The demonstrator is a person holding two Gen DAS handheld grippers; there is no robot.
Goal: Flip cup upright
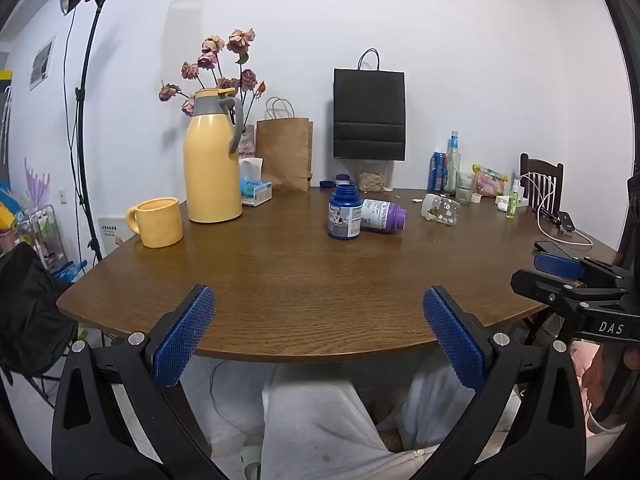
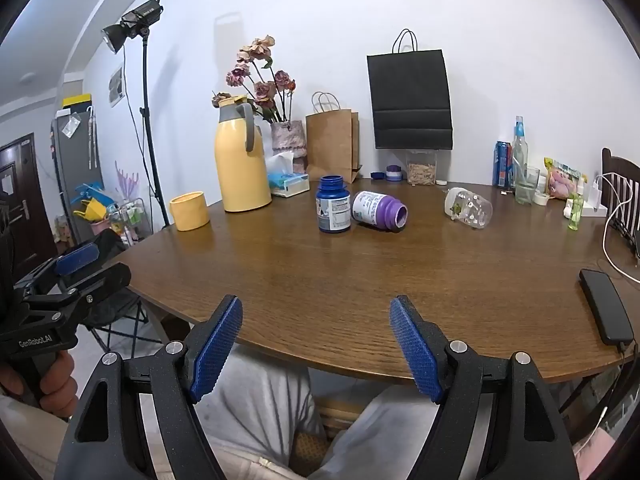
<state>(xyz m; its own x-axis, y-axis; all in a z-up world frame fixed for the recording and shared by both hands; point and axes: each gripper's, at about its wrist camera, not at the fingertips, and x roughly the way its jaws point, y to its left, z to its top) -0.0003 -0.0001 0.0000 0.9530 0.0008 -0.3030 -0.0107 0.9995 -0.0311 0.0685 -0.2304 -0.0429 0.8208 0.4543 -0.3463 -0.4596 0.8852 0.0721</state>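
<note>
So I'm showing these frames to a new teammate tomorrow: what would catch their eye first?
Probably the tall yellow thermos jug at the table's back left, with the yellow mug standing upright beside it. Next, mid-table, the blue bottle standing open next to a purple-necked bottle on its side, and a clear patterned cup tipped over further right. Both the left gripper and right gripper are open at the near edge.
</note>
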